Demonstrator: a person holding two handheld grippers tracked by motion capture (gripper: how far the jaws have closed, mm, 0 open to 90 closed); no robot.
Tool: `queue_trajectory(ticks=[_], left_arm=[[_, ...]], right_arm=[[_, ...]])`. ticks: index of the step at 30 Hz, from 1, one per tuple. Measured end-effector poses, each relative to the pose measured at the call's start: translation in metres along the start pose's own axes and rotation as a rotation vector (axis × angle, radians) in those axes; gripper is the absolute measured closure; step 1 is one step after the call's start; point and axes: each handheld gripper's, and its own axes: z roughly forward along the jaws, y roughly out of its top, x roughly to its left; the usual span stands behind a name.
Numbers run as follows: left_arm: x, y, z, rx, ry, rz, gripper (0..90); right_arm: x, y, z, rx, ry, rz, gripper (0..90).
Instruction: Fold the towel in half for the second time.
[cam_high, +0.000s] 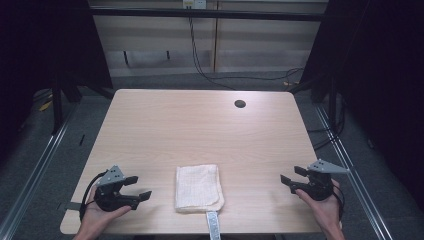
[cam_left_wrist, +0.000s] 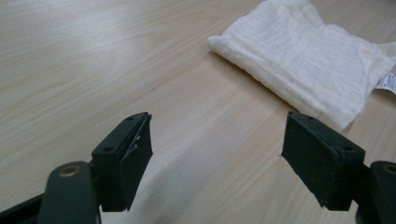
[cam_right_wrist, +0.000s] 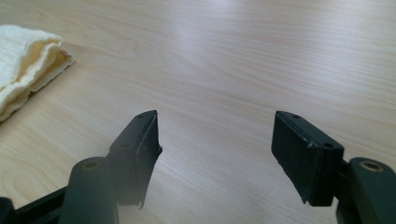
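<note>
High view: a folded cloth (cam_high: 198, 187) lies at the counter's (cam_high: 200, 130) near edge, long axis running front to back, between the left tool (cam_high: 139, 189) and right tool (cam_high: 292, 177), apart from both.

Left gripper view: jaws wide apart, empty; cloth (cam_left_wrist: 308, 65) ahead to the right.

Right gripper view: jaws wide, empty; cloth (cam_right_wrist: 25, 60) at far left.

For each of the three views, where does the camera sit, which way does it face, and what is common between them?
High view: above the person's side, facing forward and down on the table; both hands, left gripper and right gripper show.
Left gripper view: rides the left gripper, facing along its open jaws toward the folded white cloth.
Right gripper view: rides the right gripper, jaws open, facing over the table, cloth at its left edge.
Shared: all three show the cloth.
</note>
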Motion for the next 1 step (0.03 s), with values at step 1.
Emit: queue_trajectory(ticks=[1], left_arm=[[0.0007, 0.0, 0.0013, 0.004, -0.002, -0.001, 23.9]], right_arm=[[-0.0014, 0.0, 0.0001, -0.012, 0.009, 0.014, 32.3]])
